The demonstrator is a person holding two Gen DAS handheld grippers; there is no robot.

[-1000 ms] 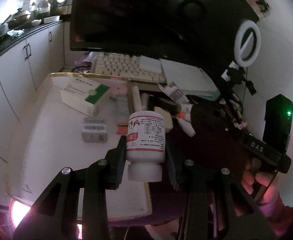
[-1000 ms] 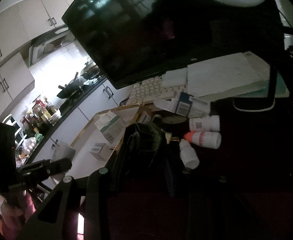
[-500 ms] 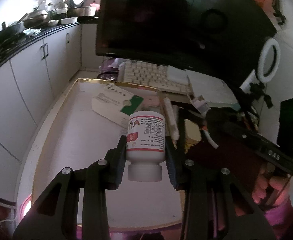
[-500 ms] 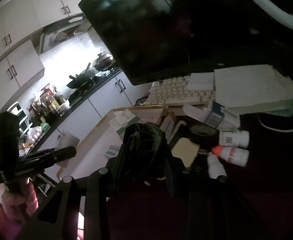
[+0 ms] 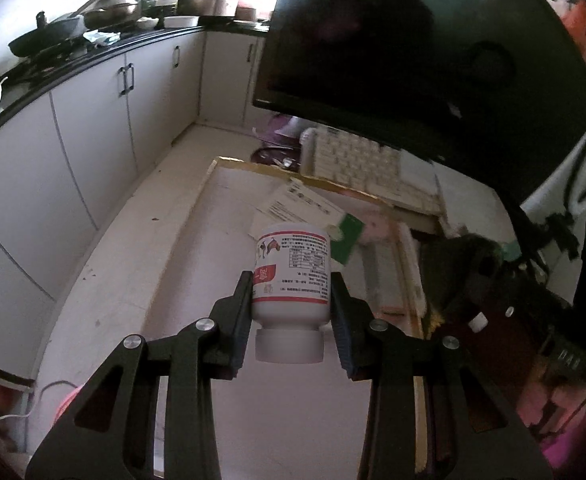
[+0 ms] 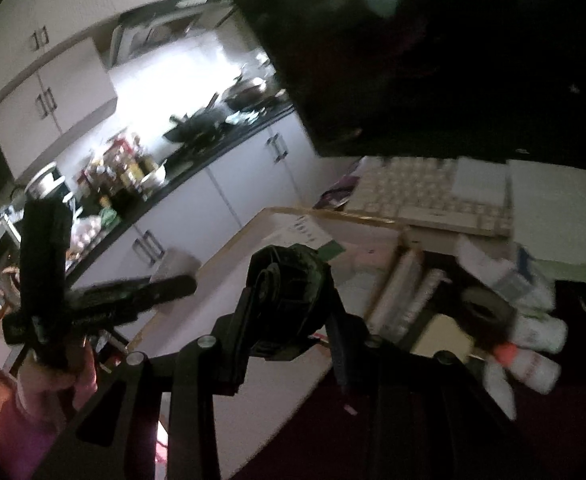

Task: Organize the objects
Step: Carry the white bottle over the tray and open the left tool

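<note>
In my left gripper (image 5: 291, 312) I am holding a white pill bottle (image 5: 291, 280) upside down, cap toward the camera, the jaws partly closed and pressing on both sides of its red-and-white label; it is hanging above the white tray (image 5: 197, 280) with the gold-coloured rim that is sitting on the table. A white medicine box (image 5: 305, 210) with a green corner is lying flat in the far part of that tray, just behind the bottle as the left wrist view shows it. In my right gripper (image 6: 293, 300) I am carrying a dark, rounded, dull-green object (image 6: 289, 280), the jaws narrowed and clamping it on either side; it is too dim and blurred to identify. Off to the right of that object, several small white bottles (image 6: 533, 344), one with an orange cap, are lying on their sides on the dark red table (image 6: 413, 440). A pale keyboard (image 6: 425, 196) is sitting beyond the tray beneath a large dark monitor (image 5: 433, 72). My left hand (image 6: 53, 380) is showing at the left edge of the right wrist view, gripping its handle.
</note>
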